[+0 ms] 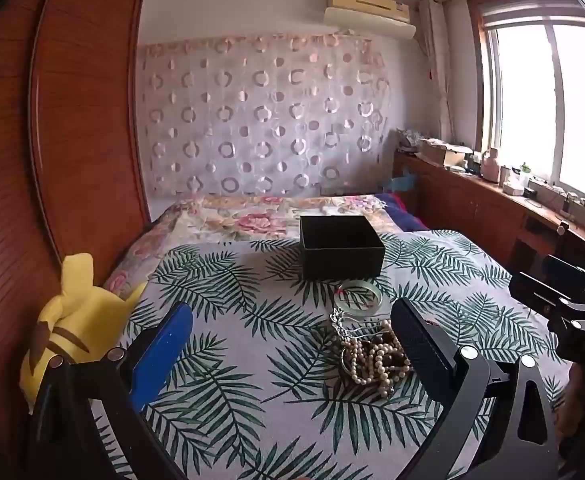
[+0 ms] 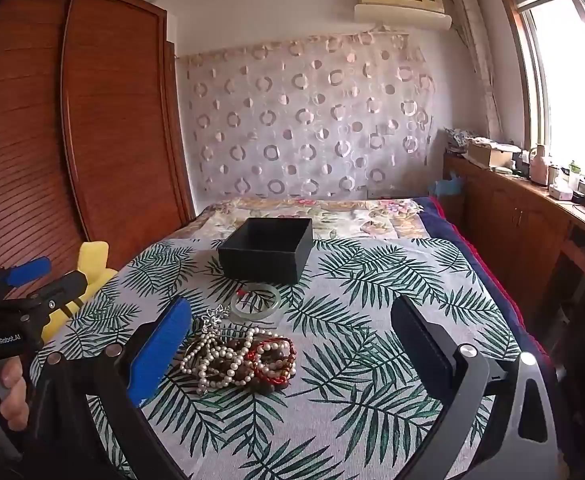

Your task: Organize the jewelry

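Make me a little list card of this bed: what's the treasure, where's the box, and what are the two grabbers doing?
treasure: a tangled pile of bead necklaces, white, brown and red, on the leaf-print cloth
bangle: pale green bangle lying flat between the pile and the box
box: black box, open on top, nothing seen inside
left gripper: open, holding nothing
right gripper: open, holding nothing
toy: yellow plush at the bed's left edge

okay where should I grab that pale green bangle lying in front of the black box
Pinch the bangle across its near rim from above. It lies flat on the leaf-print cloth, apart from the bead pile, so one finger can drop inside the ring.
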Motion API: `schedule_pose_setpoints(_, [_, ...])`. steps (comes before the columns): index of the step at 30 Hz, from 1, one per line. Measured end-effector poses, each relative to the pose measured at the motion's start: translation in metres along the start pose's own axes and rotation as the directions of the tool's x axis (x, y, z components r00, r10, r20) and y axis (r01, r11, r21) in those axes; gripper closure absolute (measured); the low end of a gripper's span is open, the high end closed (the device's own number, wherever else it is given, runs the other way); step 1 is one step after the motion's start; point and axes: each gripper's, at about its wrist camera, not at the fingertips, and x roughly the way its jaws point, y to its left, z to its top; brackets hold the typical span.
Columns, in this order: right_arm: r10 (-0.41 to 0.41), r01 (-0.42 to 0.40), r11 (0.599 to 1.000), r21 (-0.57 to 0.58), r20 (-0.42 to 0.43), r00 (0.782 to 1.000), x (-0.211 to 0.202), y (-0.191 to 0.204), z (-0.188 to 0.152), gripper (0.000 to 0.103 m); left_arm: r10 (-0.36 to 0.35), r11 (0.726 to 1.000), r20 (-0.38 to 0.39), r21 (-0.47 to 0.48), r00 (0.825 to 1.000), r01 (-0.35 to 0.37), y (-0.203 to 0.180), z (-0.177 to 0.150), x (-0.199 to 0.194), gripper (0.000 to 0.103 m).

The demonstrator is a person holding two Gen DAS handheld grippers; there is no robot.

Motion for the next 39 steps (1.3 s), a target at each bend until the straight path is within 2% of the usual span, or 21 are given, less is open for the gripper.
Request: schedule_pose_setpoints(39, [0.001,-0.001,1.0,0.0,0.001,1.0,-0.003,0.004,0.003,0.002,-0.003,1.0,0.018,-0.002,1.0,0.003,0.003,0.013,-0.008,0.007])
